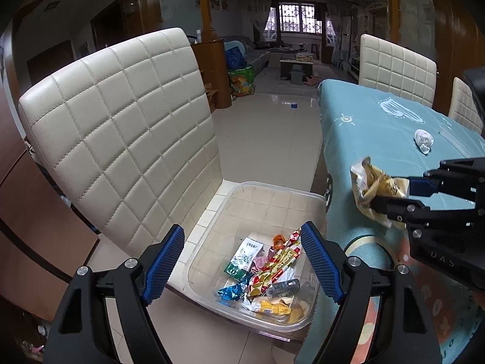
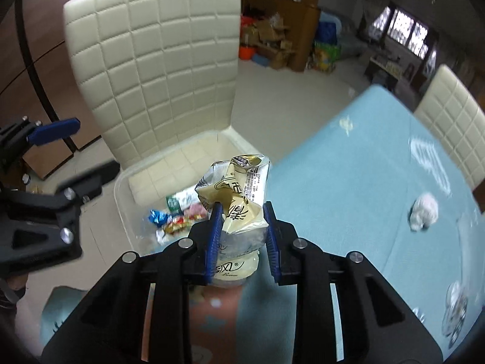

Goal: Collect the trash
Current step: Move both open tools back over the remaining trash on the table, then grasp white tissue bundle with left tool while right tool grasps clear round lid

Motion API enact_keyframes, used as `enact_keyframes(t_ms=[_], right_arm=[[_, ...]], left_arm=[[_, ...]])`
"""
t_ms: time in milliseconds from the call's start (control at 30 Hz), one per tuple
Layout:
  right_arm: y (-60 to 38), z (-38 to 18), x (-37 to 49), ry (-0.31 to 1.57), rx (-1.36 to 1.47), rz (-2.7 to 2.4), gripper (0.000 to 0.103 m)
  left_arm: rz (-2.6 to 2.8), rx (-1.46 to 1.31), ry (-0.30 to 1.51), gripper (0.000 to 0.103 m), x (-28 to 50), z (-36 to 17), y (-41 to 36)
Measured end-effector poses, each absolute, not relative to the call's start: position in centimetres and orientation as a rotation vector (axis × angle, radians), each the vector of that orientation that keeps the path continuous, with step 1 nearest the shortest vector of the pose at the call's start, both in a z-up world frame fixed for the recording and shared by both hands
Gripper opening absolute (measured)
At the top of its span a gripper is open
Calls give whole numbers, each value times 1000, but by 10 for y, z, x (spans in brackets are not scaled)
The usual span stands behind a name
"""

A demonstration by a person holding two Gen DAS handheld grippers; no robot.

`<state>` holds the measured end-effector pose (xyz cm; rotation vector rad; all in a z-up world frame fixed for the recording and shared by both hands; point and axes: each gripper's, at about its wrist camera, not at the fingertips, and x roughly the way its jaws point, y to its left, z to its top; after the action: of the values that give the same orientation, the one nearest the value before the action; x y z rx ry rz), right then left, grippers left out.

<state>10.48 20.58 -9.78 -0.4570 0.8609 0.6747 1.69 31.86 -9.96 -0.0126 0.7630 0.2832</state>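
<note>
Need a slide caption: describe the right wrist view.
Right gripper carries a crumpled wrapper toward the clear bin.

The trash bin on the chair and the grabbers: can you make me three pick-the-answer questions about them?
1. Where is the clear bin?
A. on the chair seat
B. on the table
C. on the floor

2. What colour is the tablecloth?
A. red
B. light blue
C. black

3. What is the right gripper doing?
A. hanging open
B. pinching a wrapper
C. holding a cup

Answers: 1 A, the bin sits on the cream chair. 2 B, the cloth is light blue. 3 B, its jaws squeeze the yellow wrapper.
</note>
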Motion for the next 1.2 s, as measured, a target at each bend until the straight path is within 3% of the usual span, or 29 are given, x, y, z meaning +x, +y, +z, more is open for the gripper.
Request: enact_keyframes(t_ms=[133,200,567,933,1100,1200], right_arm=[[217,-88,105,836,-448,696,35],[220,-84,107,837,-437,689,73],[171,-76,109,781,-422,574,73],[10,-62,130,782,-294,310,75],[-79,-63,142,792,-186,180,97],[-118,-69,148,814,-122,146,100]], left_arm=[[294,-17,764,77,15,-100,323],[295,-21,765,77,15,-100,324],[245,-28,775,78,27,-97,308],[61,118,768,78,64,-76,200],[-51,151,771,78,85,-69,138],[-111,172,777,78,101,-69,100]])
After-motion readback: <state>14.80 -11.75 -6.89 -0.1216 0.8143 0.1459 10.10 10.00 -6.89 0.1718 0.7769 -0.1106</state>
